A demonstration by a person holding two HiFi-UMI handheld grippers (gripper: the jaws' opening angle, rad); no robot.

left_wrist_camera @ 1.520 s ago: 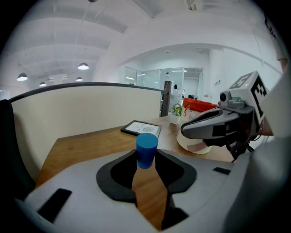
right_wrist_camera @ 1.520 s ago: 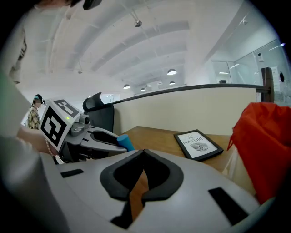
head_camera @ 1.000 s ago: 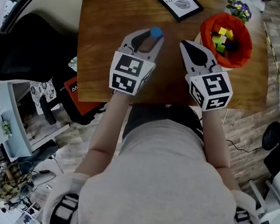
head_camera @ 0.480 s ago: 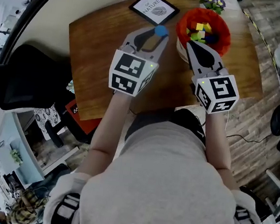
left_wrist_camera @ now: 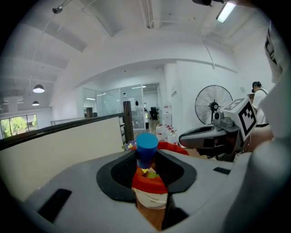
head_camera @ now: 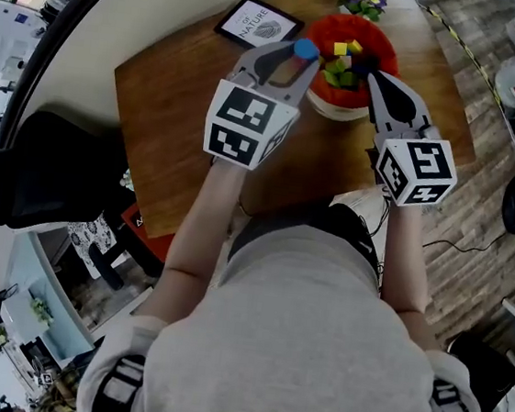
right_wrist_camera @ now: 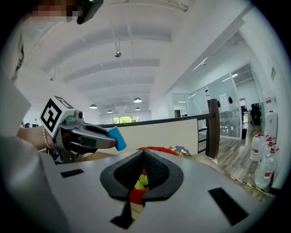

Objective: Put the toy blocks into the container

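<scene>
Head view — blue block (head_camera: 305, 48) pinched in left gripper (head_camera: 298, 59).

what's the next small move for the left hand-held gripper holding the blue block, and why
Probably carry the left hand-held gripper a little further over the red container before opening: its blue block is only at the rim, not clearly above the opening.

You wear a pale beige top (head_camera: 297, 344) and dark trousers (head_camera: 302, 224); your left gripper (head_camera: 298, 55) and right gripper (head_camera: 379, 81) are grey-shelled, black-padded; white marker cubes (head_camera: 248, 126) bear black squares.
</scene>
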